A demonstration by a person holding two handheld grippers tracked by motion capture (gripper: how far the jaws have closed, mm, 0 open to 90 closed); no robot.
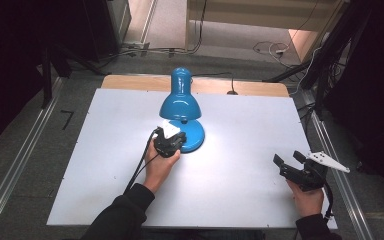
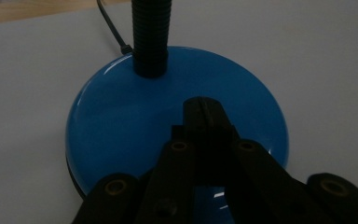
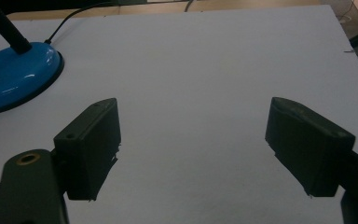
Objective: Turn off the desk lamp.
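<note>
I've got the blue lamp (image 1: 182, 102) standing upright toward the far middle of the white table (image 1: 240, 145), shade tipped toward me, its round base (image 2: 135, 121) flat on the surface. My left gripper (image 1: 170, 141) is right at the near edge of that base; in the left gripper view the jaws are clenched together with nothing between them, the tips pressed down on the blue dome just in front of the black ribbed neck (image 2: 150, 37). A black cord (image 2: 112, 28) runs off behind the neck. My right gripper (image 1: 291, 161) sits well apart near the right edge, jaws spread wide over bare table, holding nothing.
</note>
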